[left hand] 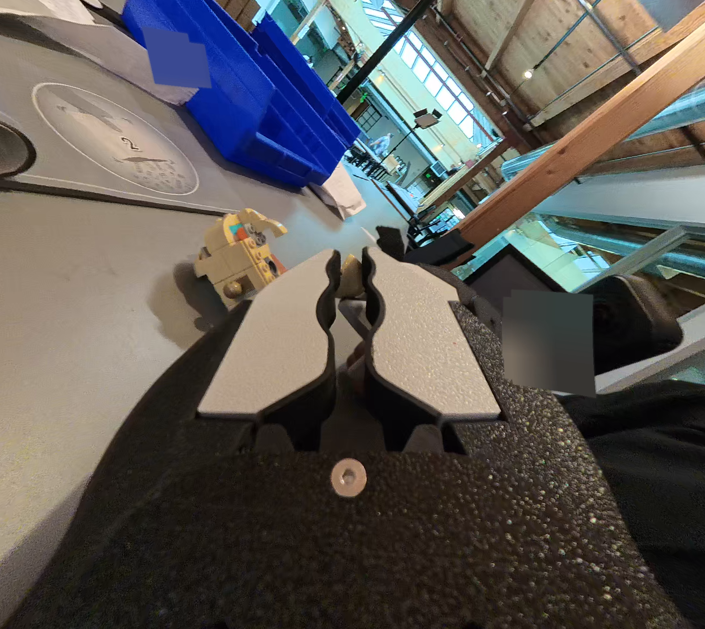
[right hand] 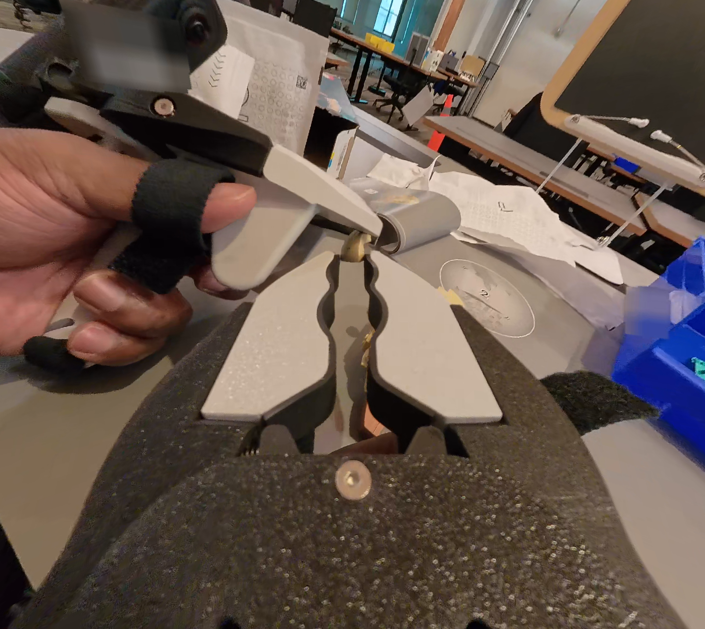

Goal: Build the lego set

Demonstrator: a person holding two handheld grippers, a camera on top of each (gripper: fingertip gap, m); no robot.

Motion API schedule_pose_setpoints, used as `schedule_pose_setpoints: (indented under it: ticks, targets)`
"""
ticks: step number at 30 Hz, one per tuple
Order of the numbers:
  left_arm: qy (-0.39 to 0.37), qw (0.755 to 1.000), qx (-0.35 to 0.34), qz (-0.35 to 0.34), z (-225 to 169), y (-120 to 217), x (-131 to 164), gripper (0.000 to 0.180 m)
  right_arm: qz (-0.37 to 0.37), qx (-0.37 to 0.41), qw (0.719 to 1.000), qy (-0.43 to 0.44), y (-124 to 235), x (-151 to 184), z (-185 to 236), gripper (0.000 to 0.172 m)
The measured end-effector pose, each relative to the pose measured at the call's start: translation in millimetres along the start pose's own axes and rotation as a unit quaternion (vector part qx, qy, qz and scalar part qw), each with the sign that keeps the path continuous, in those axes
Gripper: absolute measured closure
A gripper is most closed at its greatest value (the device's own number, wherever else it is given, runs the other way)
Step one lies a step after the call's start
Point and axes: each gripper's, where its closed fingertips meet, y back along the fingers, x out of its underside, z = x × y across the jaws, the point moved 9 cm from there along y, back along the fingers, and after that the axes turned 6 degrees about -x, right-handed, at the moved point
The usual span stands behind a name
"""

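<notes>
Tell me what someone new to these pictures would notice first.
Dead centre, the left gripper and right gripper meet tip to tip, both closed on one small tan piece above the grey table. A hand working the left gripper fills the left of the right wrist view. A tan brick model lies on the table left of the tips, with bright blue bins behind it.

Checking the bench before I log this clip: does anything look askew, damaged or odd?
Yes. The tan brick model lies tipped on its side on the grey mat. Both grippers pinch one small tan piece at once: left gripper, right gripper. Crumpled, torn paper sprawls behind.
</notes>
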Motion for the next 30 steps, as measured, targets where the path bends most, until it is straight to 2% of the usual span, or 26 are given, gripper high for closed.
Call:
schedule_pose_setpoints:
  ticks: [11, 22, 30]
  targets:
    - [-0.012, 1.0, -0.014, -0.009, 1, 1, -2, 0.179, 0.02, -0.02, 0.999, -0.017, -1, 1, 0, 0.159]
    - [-0.01, 1.0, -0.013, -0.016, 4, 6, -5, 0.18, 0.023, -0.037, 0.999, -0.009, 4, 4, -5, 0.153]
    - [0.007, 0.999, 0.034, 0.014, 6, 13, -7, 0.18, -0.01, -0.111, 0.99, 0.09, 13, -3, -13, 0.144]
